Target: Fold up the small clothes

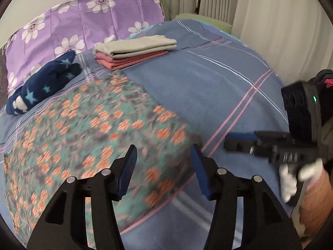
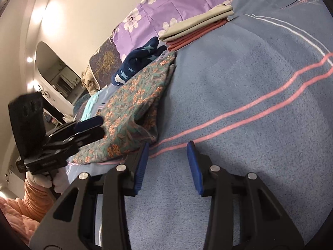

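Floral cloth [image 1: 87,129] lay flat at lower left on the bed [image 1: 208,83]
Its long axis ran lower left to upper centre; left gripper [image 1: 163,170] and right gripper [image 2: 167,166] gaped wide, empty

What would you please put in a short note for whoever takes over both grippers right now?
Left gripper: open, empty, above the floral garment.
Right gripper: open, empty, over the blue blanket beside the garment's near edge.
Done: grey cloth and pink cloth folded and stacked by the purple pillow.
Left: the floral garment lies partly folded; the navy star item looks unfolded.
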